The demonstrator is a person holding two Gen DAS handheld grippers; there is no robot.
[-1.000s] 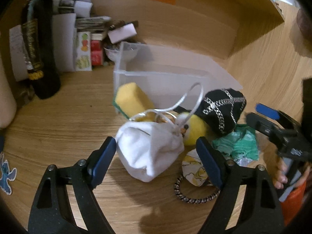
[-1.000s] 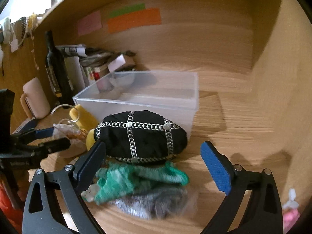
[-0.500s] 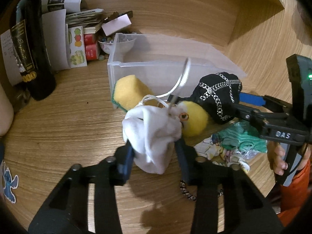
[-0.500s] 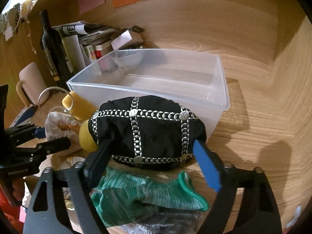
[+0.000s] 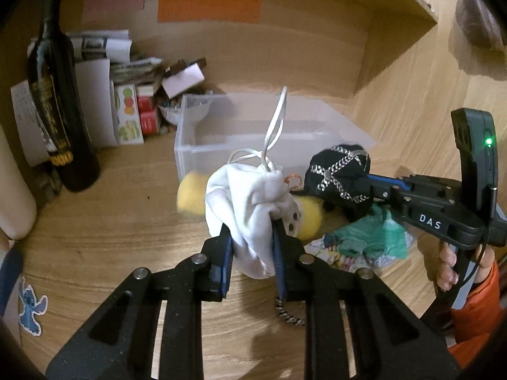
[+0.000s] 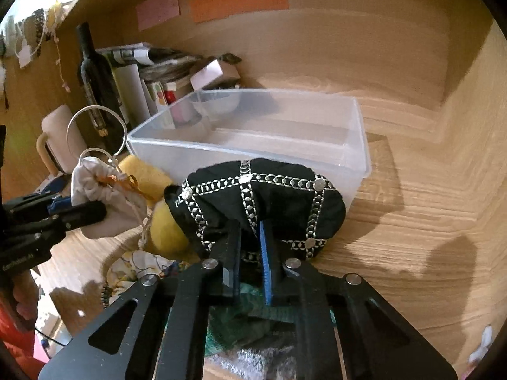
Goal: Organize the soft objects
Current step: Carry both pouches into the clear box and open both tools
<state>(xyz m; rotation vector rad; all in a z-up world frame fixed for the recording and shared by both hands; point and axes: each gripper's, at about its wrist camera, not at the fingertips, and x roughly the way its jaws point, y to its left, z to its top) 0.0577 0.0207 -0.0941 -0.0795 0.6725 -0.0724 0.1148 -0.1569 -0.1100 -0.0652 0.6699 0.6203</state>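
My left gripper [image 5: 252, 237] is shut on a white drawstring pouch [image 5: 250, 202] and holds it above the desk; the pouch also shows in the right wrist view [image 6: 101, 202]. My right gripper [image 6: 250, 240] is shut on a black cap with silver chain trim [image 6: 263, 199], also seen in the left wrist view [image 5: 339, 174]. A clear plastic bin [image 6: 253, 133] stands just behind both; it holds nothing. A yellow sponge [image 5: 190, 193], a yellow plush [image 5: 309, 218] and a green cloth [image 5: 370, 237] lie on the desk below.
A dark wine bottle [image 5: 57, 120], papers and small boxes [image 5: 133, 107] stand at the back left. A braided hair tie [image 5: 288, 313] lies on the desk near my left gripper. A pale mug [image 6: 60, 136] sits at the left. Wooden walls close in behind and at the right.
Both grippers went from open to shut: the left closed on the white pouch and lifted it, the right moved forward and closed on the black cap.
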